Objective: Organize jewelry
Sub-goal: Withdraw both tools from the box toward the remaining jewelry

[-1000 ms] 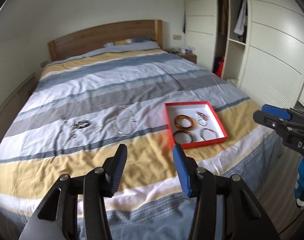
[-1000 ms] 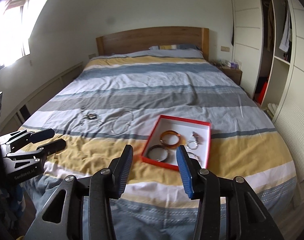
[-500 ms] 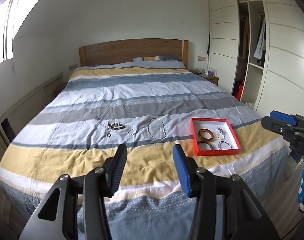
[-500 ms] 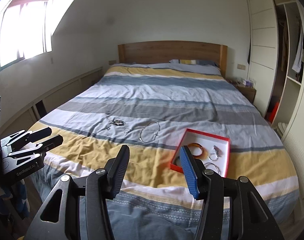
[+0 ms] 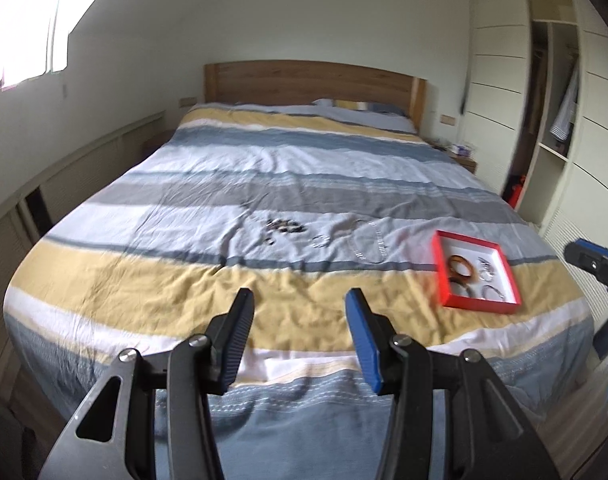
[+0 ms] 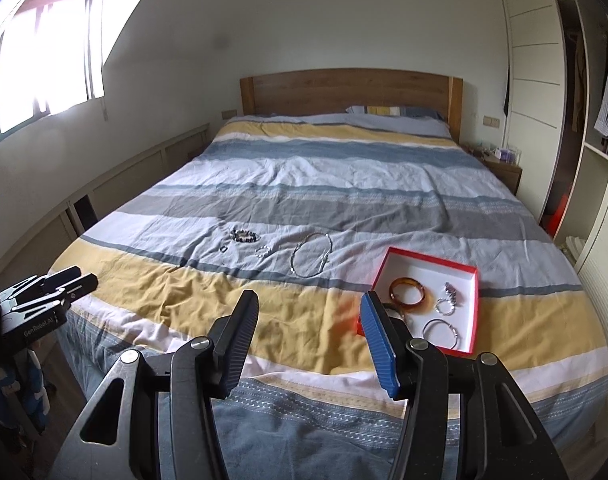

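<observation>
Loosely scattered on a striped bed point(image 6: 344, 184), a silver chain necklace point(image 6: 312, 255) and dark beaded bracelet point(image 6: 245, 236) lie beside a red box point(image 6: 470, 312) holding bangles, both tools point(image 5: 299, 312) point(image 6: 310, 320) spread, empty.

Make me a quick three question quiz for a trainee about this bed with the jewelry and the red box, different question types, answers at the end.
1. True or false: the silver chain necklace already lies inside the red box.
2. Multiple choice: which piece is in the red box? A. the dark bead bracelet B. the amber bangle C. the small dark ring
3. Fill in: the loose pieces lie on the bedspread, to the ____ of the red box in the right wrist view.

Key
1. False; it lies on the bedspread, apart from the box.
2. B
3. Left

Both the left gripper and the right gripper are empty.
</observation>
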A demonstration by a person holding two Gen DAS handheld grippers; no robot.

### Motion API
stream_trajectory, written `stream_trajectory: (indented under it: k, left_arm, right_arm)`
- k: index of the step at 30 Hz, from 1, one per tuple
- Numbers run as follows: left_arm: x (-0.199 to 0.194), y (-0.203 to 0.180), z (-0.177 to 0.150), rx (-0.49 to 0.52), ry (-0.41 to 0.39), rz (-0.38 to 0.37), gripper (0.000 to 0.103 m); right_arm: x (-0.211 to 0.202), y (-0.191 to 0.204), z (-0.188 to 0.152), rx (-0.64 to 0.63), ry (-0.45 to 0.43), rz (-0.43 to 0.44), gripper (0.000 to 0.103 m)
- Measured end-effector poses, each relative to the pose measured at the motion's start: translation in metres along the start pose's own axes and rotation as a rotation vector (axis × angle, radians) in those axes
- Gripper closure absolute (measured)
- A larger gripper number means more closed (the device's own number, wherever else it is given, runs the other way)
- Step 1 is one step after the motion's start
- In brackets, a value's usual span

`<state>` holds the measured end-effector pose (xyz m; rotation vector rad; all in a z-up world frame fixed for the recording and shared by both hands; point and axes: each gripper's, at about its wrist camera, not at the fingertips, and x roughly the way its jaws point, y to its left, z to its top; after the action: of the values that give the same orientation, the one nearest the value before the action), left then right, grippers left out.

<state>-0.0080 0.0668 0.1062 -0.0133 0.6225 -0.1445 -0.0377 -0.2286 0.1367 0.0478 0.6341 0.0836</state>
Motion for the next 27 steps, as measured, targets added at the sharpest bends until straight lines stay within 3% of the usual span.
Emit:
stream_trajectory:
  k: [13,21,27]
  left_arm:
    - [0.067,0.046,-0.021,-0.07,0.078,0.041,0.058]
    - [0.127,0.07,-0.008,-0.121,0.154,0.02,0.058]
    - [0.184,0.075,0.01,-0.077,0.201,-0.027,0.058]
  right_arm:
    - [0.077,0.016,-0.003,0.007,0.084,0.064,0.05]
    - [0.142,0.027,0.0,-0.016,0.164,0.099,0.05]
    - [0.205,0.034,0.001,-0.022,0.227,0.143,0.05]
